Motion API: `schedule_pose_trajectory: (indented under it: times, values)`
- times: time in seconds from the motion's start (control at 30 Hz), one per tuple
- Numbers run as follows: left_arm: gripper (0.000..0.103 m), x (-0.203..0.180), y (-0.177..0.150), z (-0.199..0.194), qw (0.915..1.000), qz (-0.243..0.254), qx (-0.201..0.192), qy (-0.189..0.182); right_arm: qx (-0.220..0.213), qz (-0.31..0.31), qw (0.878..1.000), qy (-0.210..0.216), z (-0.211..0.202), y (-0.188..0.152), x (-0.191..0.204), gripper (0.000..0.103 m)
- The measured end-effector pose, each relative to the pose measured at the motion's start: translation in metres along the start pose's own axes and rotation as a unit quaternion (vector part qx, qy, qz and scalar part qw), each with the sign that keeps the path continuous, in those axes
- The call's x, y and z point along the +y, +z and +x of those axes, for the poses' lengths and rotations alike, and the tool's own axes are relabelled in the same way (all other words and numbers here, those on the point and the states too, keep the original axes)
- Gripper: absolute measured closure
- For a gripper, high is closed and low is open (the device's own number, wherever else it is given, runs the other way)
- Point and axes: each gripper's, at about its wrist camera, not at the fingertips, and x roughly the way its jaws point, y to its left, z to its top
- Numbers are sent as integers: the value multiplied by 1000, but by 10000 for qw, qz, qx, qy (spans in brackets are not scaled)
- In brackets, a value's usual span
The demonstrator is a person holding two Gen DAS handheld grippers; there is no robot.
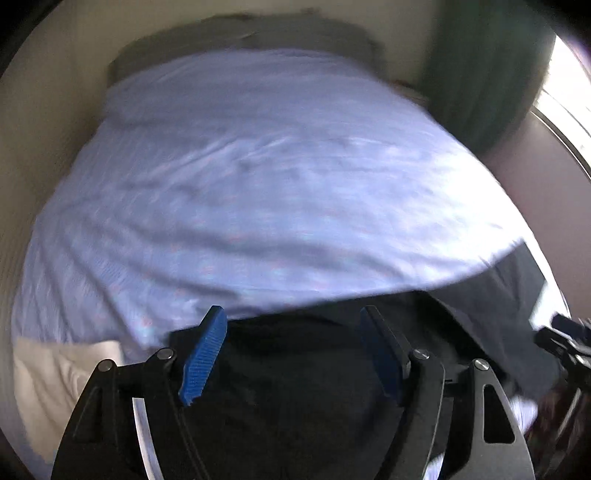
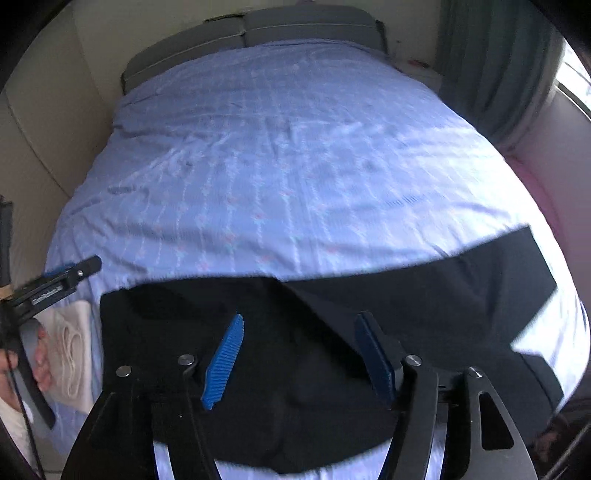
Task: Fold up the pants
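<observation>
A wide stretch of blue bed (image 2: 280, 177) is seen bare above the pants (image 2: 332, 332), bounded by a headboard (image 2: 258, 26) at the top. The black pants are spread flat across the lower frame, one leg reaching right. Both the left hand-held gripper (image 1: 295, 354) and the right hand-held gripper (image 2: 299, 358) are held wide over them, gripping nothing.

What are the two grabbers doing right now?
Left gripper: open, holding nothing, above the pants.
Right gripper: open, holding nothing, above the pants too.

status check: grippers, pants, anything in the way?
Left gripper open, right gripper open, both empty above the pants. Black pants spread on bed, one leg angled right. White folded cloth beside them, left.
</observation>
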Motion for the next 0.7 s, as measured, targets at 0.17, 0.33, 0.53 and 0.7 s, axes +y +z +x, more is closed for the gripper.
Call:
schedule_pose_trajectory:
  times: [0.17,0.33,0.53,0.7]
  values:
    - [23,-92,-28,-31,9960,739,-98,-500,141,392,9989,-191,-35,-52,-58,39]
    - [21,-180,-47,-38,9908,913,147,-986,206,959,9945,-372,-67,-96,-133,39]
    - [21,-277,-68,-21,9895,861,572,-1012,208,1479,9876,-485,-90,-133,-240,39]
    - [21,-342,-93,10,9890,368,1056,-973,452,1864,9807,-378,-83,-159,-327,39]
